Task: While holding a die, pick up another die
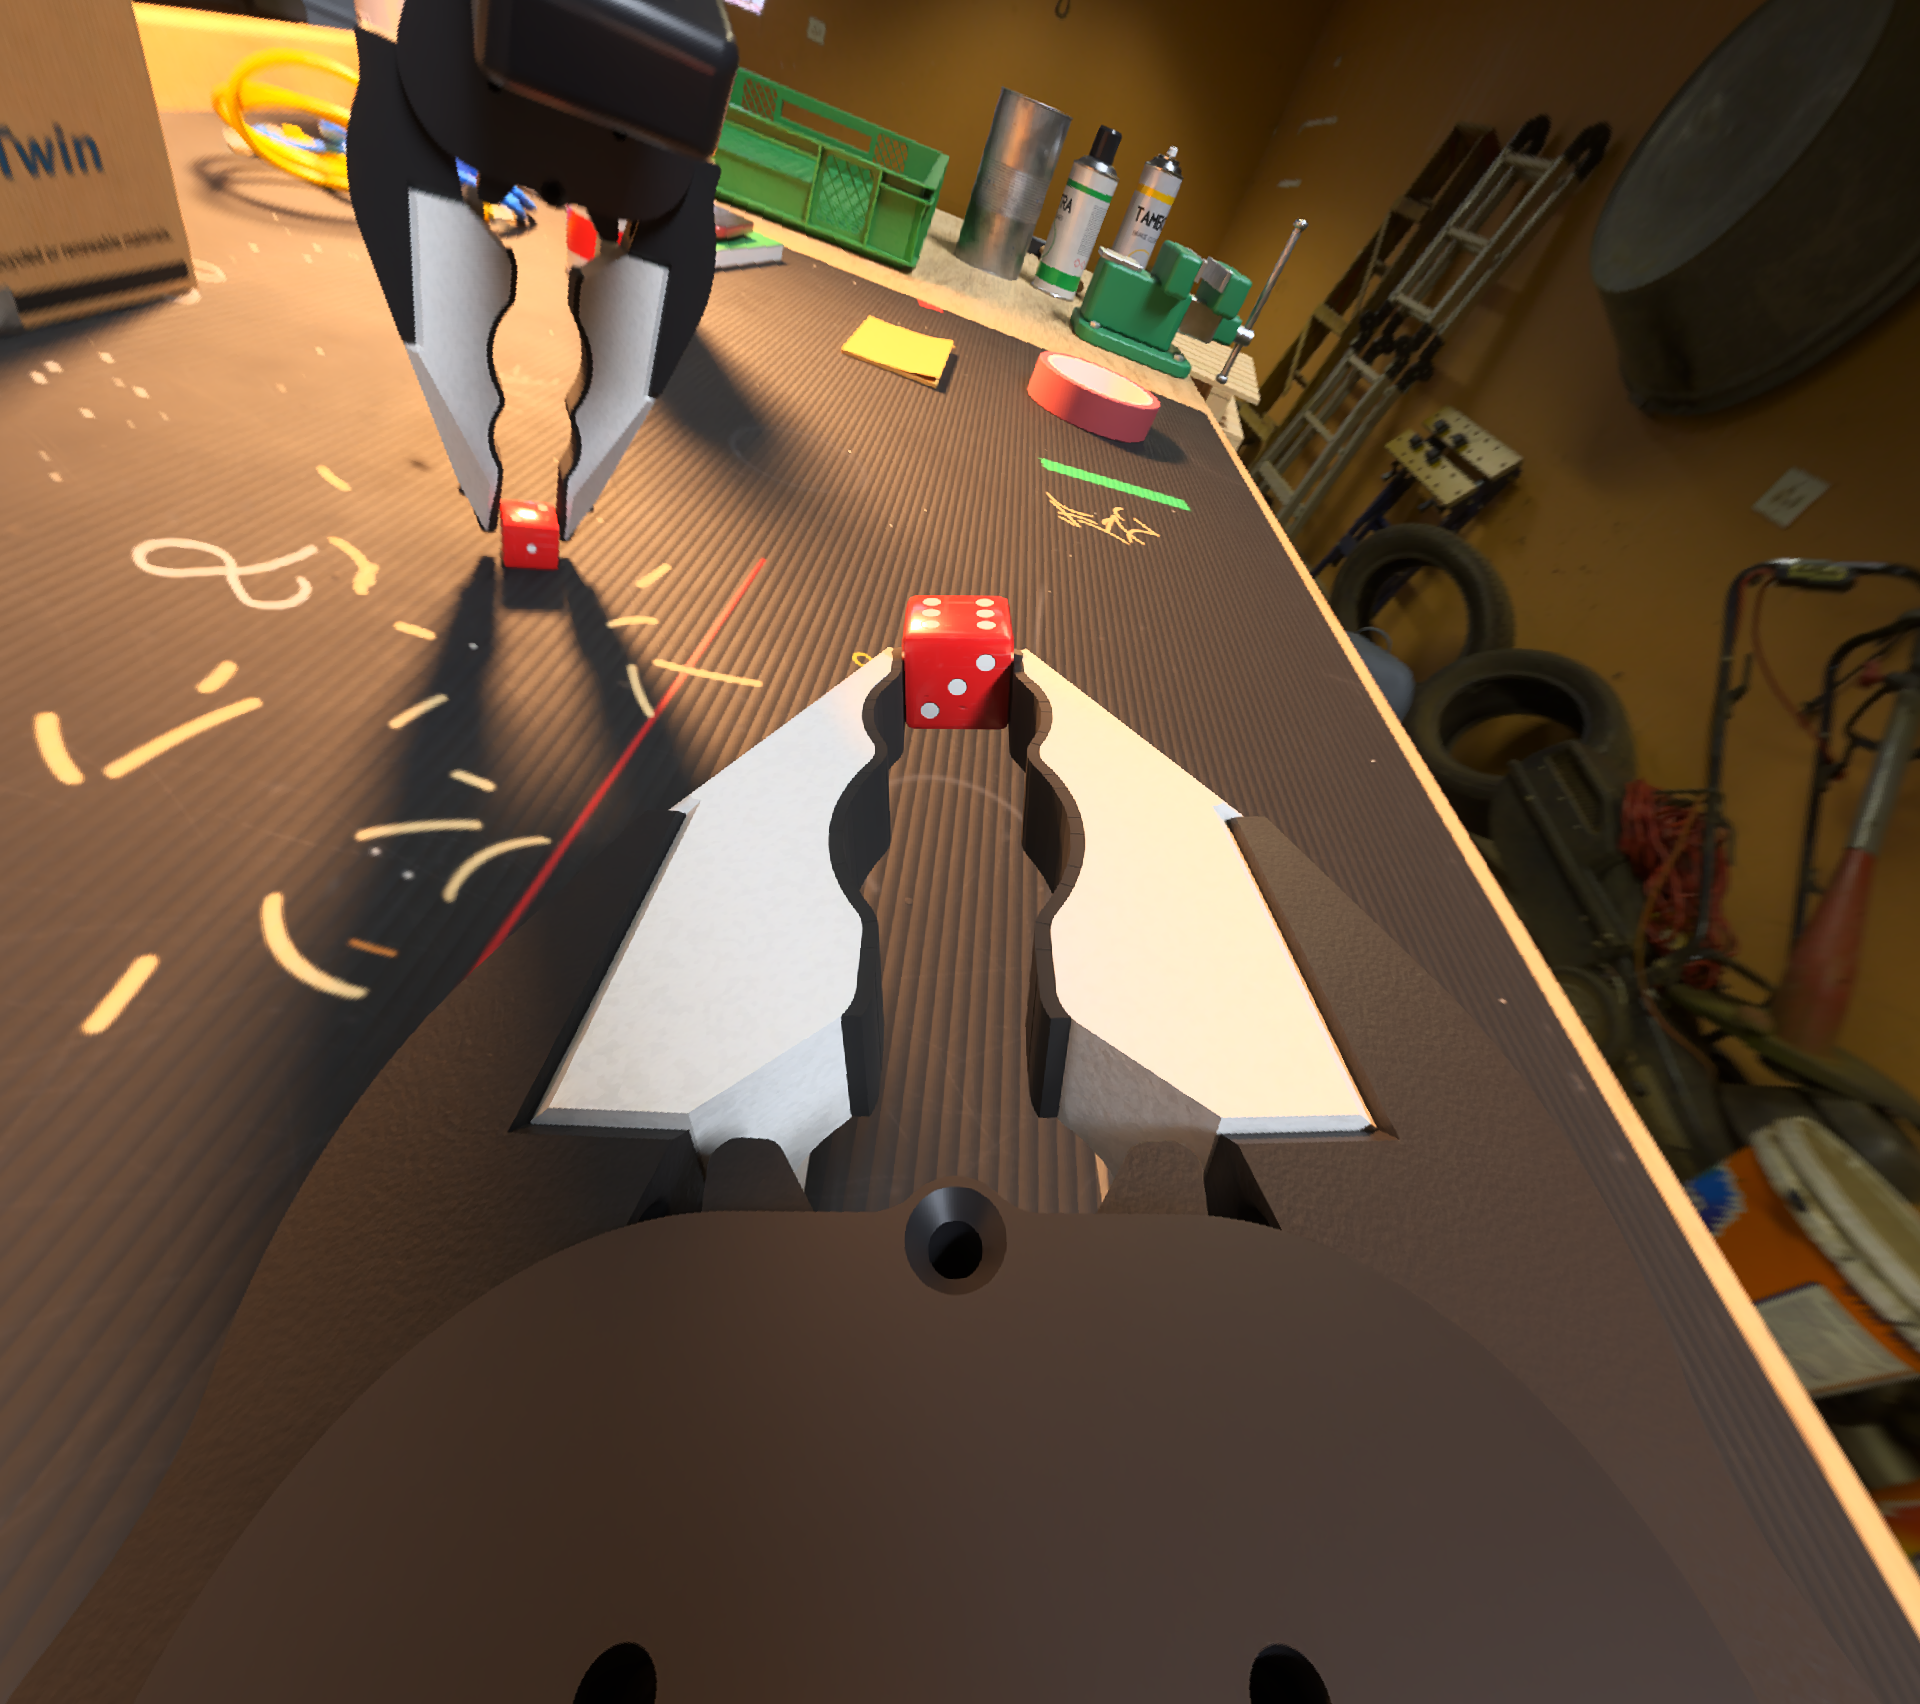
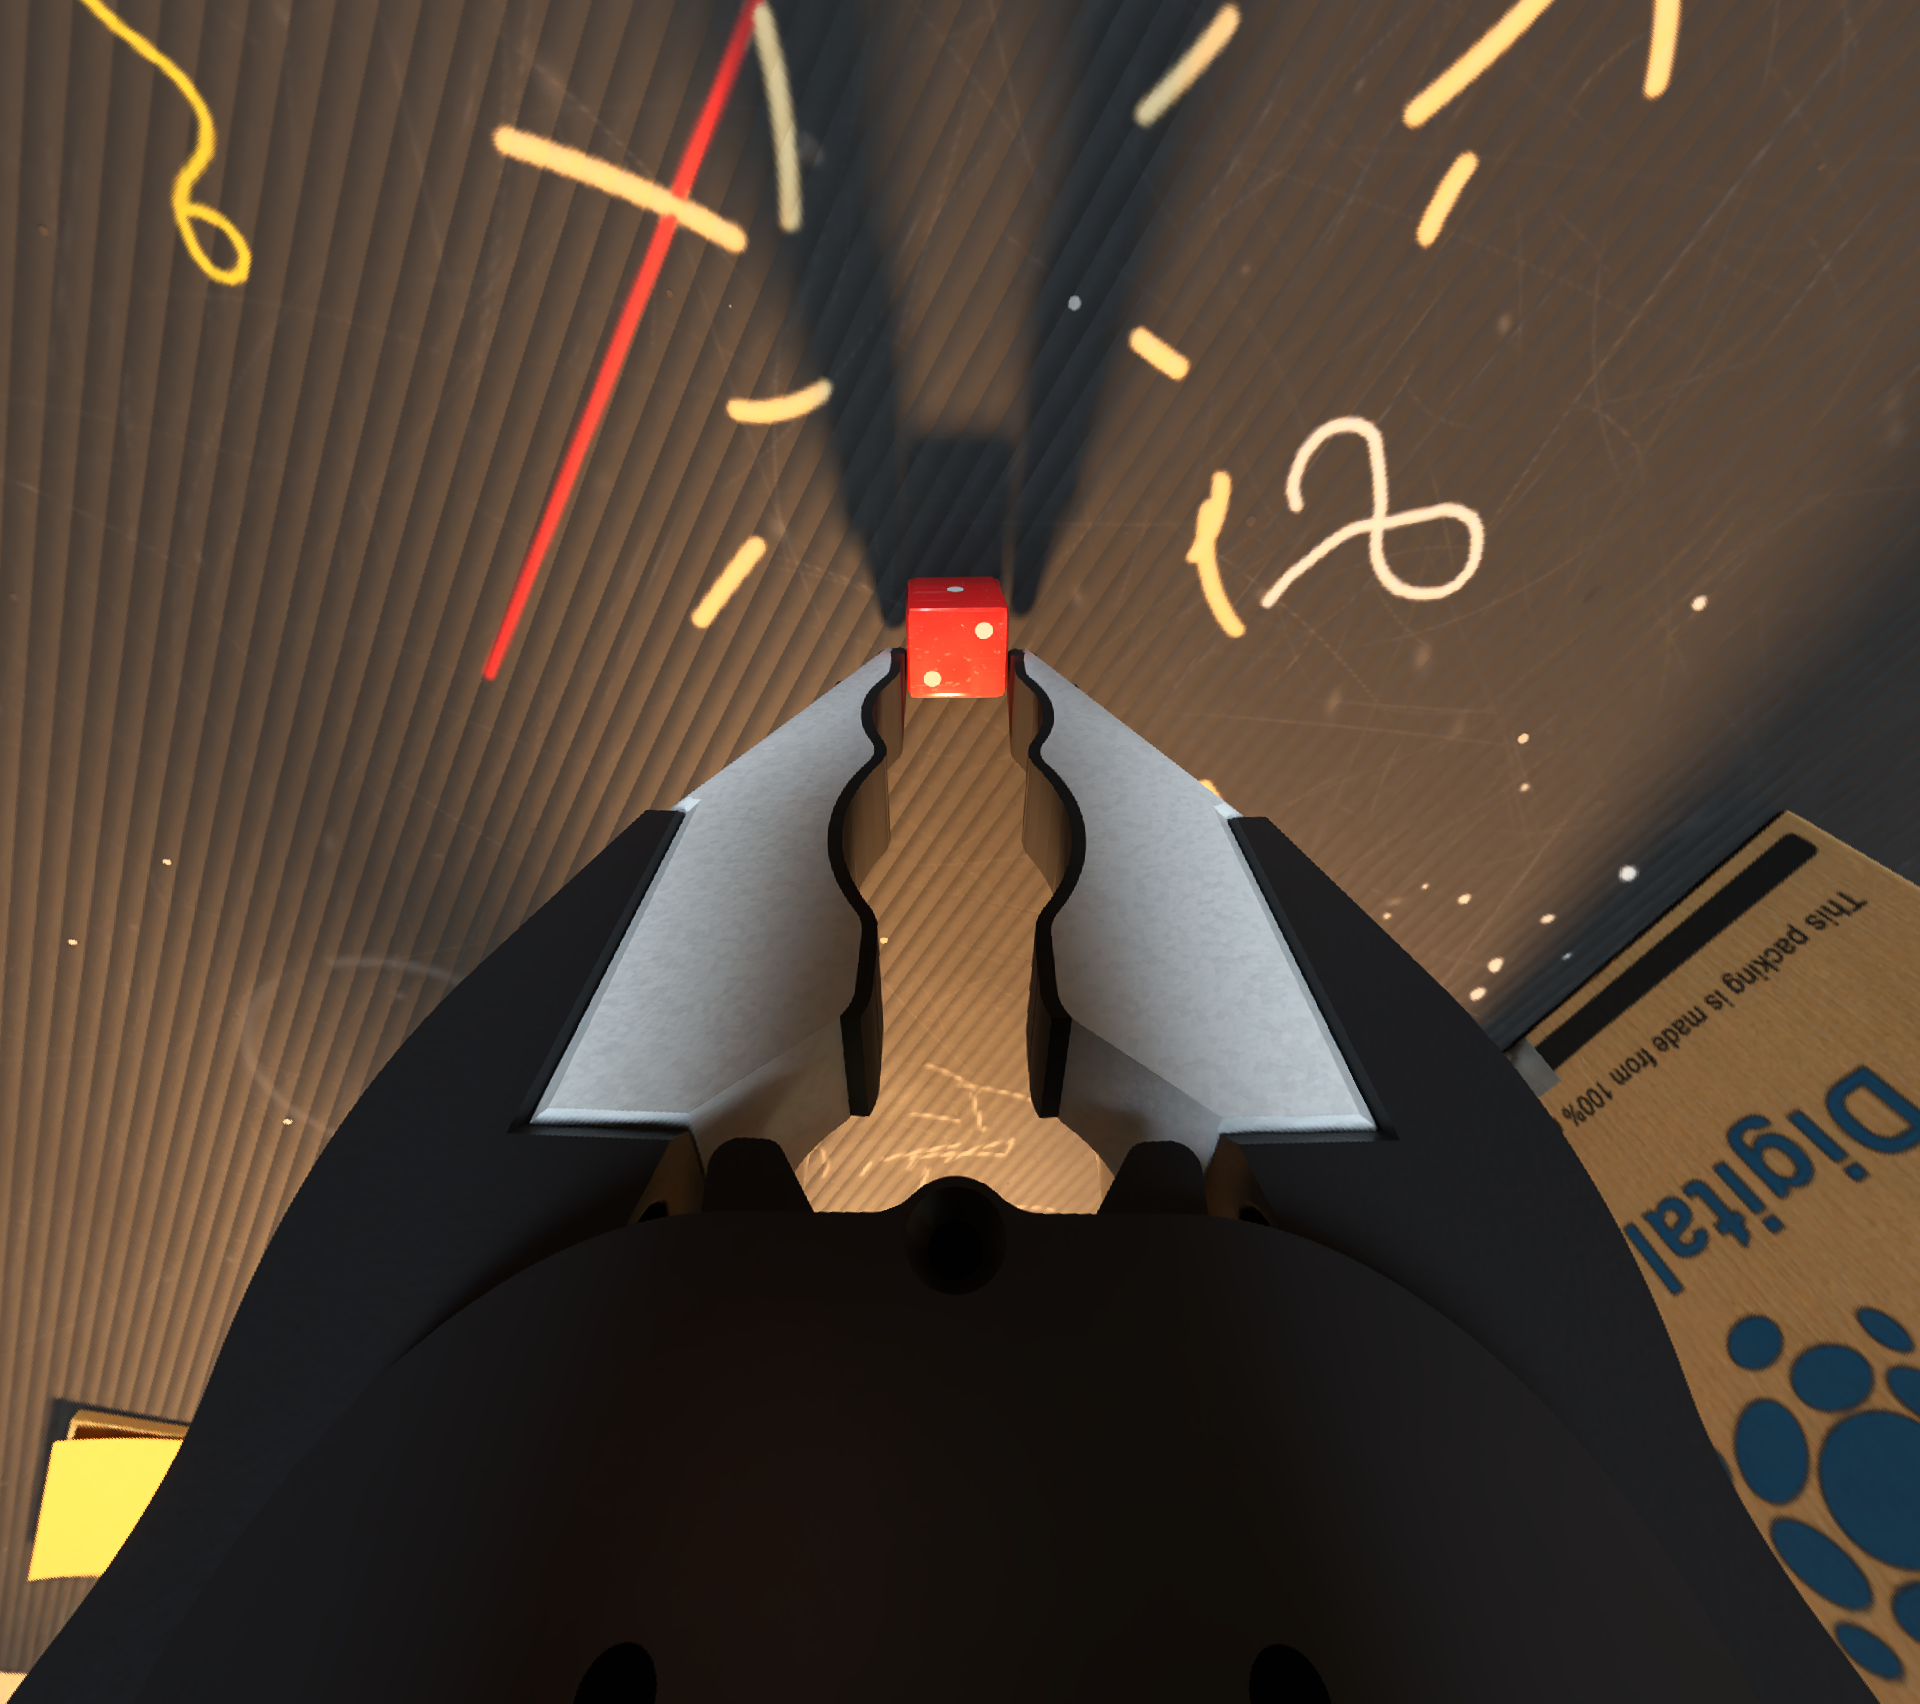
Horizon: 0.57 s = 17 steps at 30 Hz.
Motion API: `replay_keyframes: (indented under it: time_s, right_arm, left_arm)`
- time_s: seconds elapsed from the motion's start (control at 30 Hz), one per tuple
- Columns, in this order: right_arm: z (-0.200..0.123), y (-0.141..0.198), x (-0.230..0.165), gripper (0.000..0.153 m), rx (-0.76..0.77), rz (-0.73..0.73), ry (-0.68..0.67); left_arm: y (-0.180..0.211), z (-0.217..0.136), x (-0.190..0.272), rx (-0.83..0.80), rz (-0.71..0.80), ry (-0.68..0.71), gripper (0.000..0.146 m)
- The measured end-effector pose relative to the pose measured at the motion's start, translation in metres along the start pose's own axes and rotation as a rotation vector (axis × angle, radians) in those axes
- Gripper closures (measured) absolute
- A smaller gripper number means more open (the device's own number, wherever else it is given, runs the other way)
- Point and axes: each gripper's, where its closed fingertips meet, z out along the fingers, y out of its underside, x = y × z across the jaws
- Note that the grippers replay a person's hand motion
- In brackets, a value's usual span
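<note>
Colours and patterns, workbench scene

2 red dice (image 1: 956, 662) (image 2: 956, 638) with white pips; dark ribbed mat (image 1: 1039, 428) with yellow marks; green crate (image 1: 831, 174); red tape roll (image 1: 1093, 397); yellow pad (image 1: 899, 348).

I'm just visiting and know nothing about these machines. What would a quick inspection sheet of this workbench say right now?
Surface: dark ribbed mat with chalk scribbles and a red line.
Job's things: two red dice, near die and far die.
Clutter: yellow pad, red tape roll, green vise, spray cans, metal cylinder, green crate, cardboard box.
Grippers: left hand-held gripper shut on the near die; right hand-held gripper shut on the far die, at or just above the mat.
Cables: yellow coil at the far end.
Surroundings: tyres, ladder, orange walls.
</note>
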Motion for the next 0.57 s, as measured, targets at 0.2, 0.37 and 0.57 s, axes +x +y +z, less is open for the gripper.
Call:
replay_keyframes:
  time_s: [0.2, 0.37, 0.57]
  right_arm:
    - [0.0, 0.0, 0.0, 0.134, 0.058, 0.016, -0.028]
    - [-0.005, -0.018, 0.001, 0.134, 0.055, 0.139, 0.046]
    - [-0.092, -0.129, -0.025, 0.134, 0.556, 0.445, 0.207]
  left_arm:
    - [0.008, 0.005, -0.003, -0.077, -0.044, 0.007, 0.127]
    - [-0.012, 0.015, 0.0, -0.06, -0.109, -0.006, 0.127]
    - [-0.083, 0.002, 0.007, 0.126, -0.159, -0.009, 0.127]
